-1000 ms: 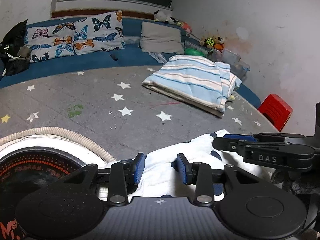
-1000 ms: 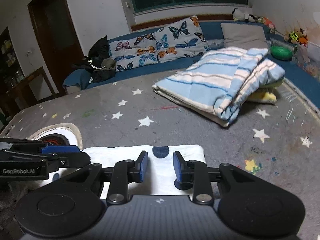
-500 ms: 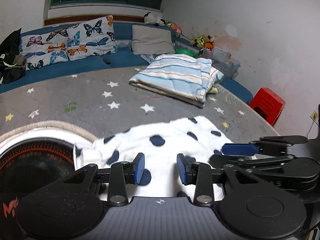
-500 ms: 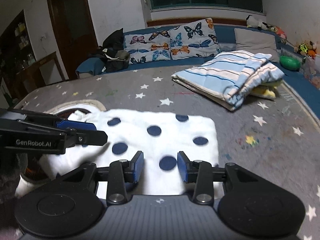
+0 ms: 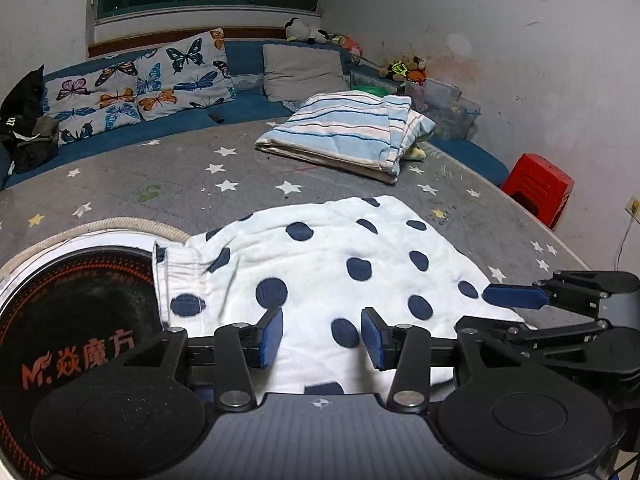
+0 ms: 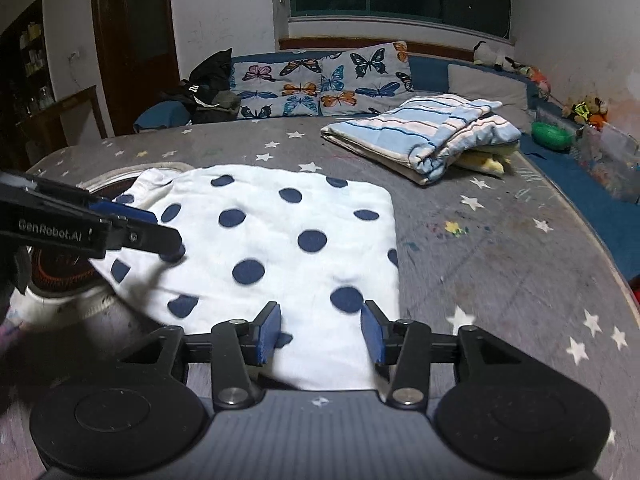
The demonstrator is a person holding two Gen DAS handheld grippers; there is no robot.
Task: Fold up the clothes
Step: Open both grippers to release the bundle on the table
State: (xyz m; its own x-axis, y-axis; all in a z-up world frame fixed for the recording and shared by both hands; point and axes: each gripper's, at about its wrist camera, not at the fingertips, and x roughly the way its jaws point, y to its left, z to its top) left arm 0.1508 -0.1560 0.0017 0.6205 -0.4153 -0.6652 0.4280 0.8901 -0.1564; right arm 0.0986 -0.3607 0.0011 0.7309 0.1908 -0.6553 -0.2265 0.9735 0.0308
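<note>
A white garment with dark blue dots (image 5: 340, 264) lies spread flat on the grey star-patterned surface; it also shows in the right wrist view (image 6: 280, 236). Its left edge with the waistband lies over a round black mat (image 5: 72, 320). My left gripper (image 5: 322, 336) is open and empty, raised above the garment's near edge. My right gripper (image 6: 320, 332) is open and empty above the garment's near right part. The right gripper also shows at the right of the left wrist view (image 5: 520, 308), and the left gripper at the left of the right wrist view (image 6: 132, 232).
A folded blue-striped blanket (image 5: 352, 136) lies farther back on the surface (image 5: 180, 184). Butterfly cushions (image 6: 320, 80) and a grey pillow (image 5: 300, 68) line the blue sofa behind. A red stool (image 5: 538, 188) stands at the right. Toys and a clear box (image 5: 448, 108) sit by the wall.
Both grippers have lifted and drawn back from the garment, so more of it shows. Their jaws stay open. The garment lies spread wider than a second ago.
</note>
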